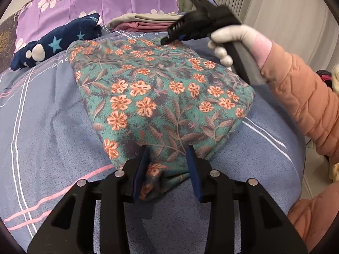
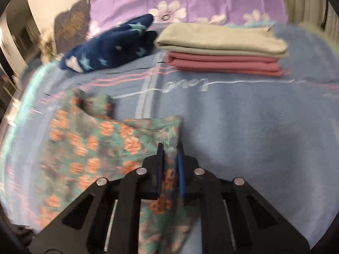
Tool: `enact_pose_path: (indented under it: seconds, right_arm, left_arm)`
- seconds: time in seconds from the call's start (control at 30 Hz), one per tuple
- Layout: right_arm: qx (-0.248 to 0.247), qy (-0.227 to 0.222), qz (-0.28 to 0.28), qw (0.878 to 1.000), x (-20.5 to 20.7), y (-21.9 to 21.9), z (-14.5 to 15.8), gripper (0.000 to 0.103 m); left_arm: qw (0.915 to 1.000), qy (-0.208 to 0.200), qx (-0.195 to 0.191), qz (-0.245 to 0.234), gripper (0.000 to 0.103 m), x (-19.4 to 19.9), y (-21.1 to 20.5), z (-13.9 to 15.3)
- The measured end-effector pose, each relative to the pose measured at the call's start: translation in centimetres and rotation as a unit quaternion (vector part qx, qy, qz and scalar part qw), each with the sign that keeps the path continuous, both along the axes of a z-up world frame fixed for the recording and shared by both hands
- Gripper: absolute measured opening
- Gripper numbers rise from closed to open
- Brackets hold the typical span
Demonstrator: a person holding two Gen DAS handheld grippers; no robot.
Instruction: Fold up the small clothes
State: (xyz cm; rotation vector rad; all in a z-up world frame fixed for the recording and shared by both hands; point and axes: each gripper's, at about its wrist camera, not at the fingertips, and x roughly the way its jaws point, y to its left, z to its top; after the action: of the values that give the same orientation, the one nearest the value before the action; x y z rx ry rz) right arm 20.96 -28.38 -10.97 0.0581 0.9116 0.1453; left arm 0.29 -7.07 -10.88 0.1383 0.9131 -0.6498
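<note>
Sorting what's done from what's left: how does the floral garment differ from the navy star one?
The floral garment is teal with orange flowers; the navy one has stars. The floral lies spread flat near both grippers; the navy sits bunched farther back, beside the folded stack. Both lie on the blue bedspread.

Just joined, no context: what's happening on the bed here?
A person is folding a floral garment on a blue bedsheet, one handheld gripper per hand. The left gripper is open around the near corner. The right gripper has its jaws nearly closed around the fabric's edge. Folded grey and pink clothes and a star-print item lie behind.
</note>
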Motion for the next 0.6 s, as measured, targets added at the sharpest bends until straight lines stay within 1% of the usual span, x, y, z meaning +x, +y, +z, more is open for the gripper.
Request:
enact_pose_path:
  seconds: [0.03,0.1,0.13,0.2,0.23,0.3,0.33,0.37,0.4,0.43,0.47,0.5,0.53,0.57,0.6]
  right_arm:
    - [-0.004,0.002,-0.002,1.000,0.1,-0.2,-0.4,0.012]
    - [0.028,-0.006,-0.003,1.000,-0.1,-1.0,-0.3,0.013]
    - [0.032,-0.014,-0.002,0.999,-0.4,-1.3,0.3,0.014]
    - [0.024,-0.025,-0.011,0.999,-0.9,-1.6,1.4,0.016]
    - [0.029,-0.031,-0.013,0.999,-1.4,-1.7,2.0,0.018]
    - [0.060,-0.044,0.006,0.997,-3.2,-1.8,3.6,0.017]
    - [0.075,-0.047,0.022,0.996,-4.1,-1.5,4.1,0.013]
    - [0.089,-0.053,0.043,0.994,-5.5,-1.0,4.6,0.013]
    - [0.087,-0.054,0.064,0.993,-7.0,-0.3,4.6,0.013]
    - [0.078,-0.051,0.074,0.993,-7.5,0.3,4.4,0.013]
    - [0.050,-0.038,0.085,0.994,-8.2,1.2,3.4,0.013]
    - [0.023,-0.025,0.084,0.996,-8.0,1.8,2.3,0.014]
    - [-0.015,-0.005,0.075,0.997,-7.7,1.9,0.5,0.013]
    - [-0.014,-0.004,0.075,0.997,-7.6,1.5,-0.6,0.013]
    - [0.007,-0.009,0.070,0.997,-7.7,0.9,-0.6,0.013]
  left_arm:
    - [1.0000,0.002,-0.003,0.000,0.039,-0.1,0.0,0.0]
    - [1.0000,0.004,-0.007,0.000,0.039,0.1,0.1,0.0]
    - [0.9999,0.005,-0.010,0.000,0.039,0.1,0.2,-0.1]
    - [0.9999,0.007,-0.015,0.000,0.039,0.2,0.3,-0.1]
    - [0.9998,0.008,-0.016,0.000,0.039,0.2,0.3,-0.1]
    - [0.9999,0.007,-0.016,-0.001,0.040,0.2,0.2,-0.1]
    - [0.9999,0.007,-0.016,-0.001,0.040,0.2,0.2,-0.1]
    - [0.9998,0.007,-0.016,-0.001,0.040,0.2,0.3,-0.1]
    - [0.9998,0.007,-0.017,-0.001,0.040,0.2,0.3,-0.1]
    - [0.9998,0.007,-0.017,-0.001,0.040,0.2,0.3,-0.1]
    - [0.9998,0.007,-0.017,-0.001,0.040,0.2,0.3,-0.1]
    - [0.9998,0.007,-0.016,-0.002,0.040,0.2,0.3,-0.1]
    - [0.9999,0.006,-0.015,-0.002,0.040,0.1,0.2,-0.1]
    - [0.9999,0.004,-0.014,-0.002,0.040,0.1,0.2,-0.1]
    - [1.0000,0.002,-0.008,-0.002,0.040,0.0,0.1,-0.1]
